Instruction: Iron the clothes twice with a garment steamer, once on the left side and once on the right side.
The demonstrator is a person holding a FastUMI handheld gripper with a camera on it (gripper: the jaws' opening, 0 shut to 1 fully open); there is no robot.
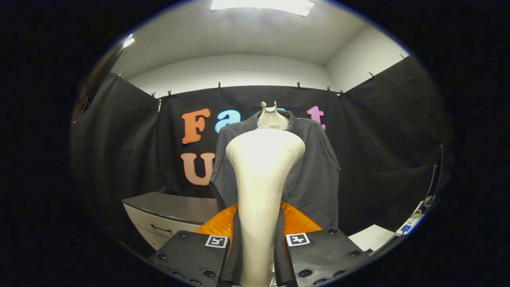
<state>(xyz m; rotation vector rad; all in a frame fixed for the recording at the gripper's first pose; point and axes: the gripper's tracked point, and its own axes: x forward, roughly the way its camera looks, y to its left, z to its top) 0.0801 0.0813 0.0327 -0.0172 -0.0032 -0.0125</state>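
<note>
Right now the fingers (258, 255) are squeezed tight on the garment steamer (261, 175), one on each side of its handle. Its wide head points up at the dark shirt (314, 175) hanging just beyond it. No ironing has begun, I think. Next, the steamer must touch one side of that shirt.

One garment steamer (261, 187), one dark jacket (314, 175), one mannequin neck (272, 116), one drawer cabinet (167, 215).

The gripper camera rides behind the fingers (257, 255) and looks forward, level, at the shirt (314, 175) at 12 o'clock. The steamer (263, 171) stands very near the lens, the shirt probably a little farther.
</note>
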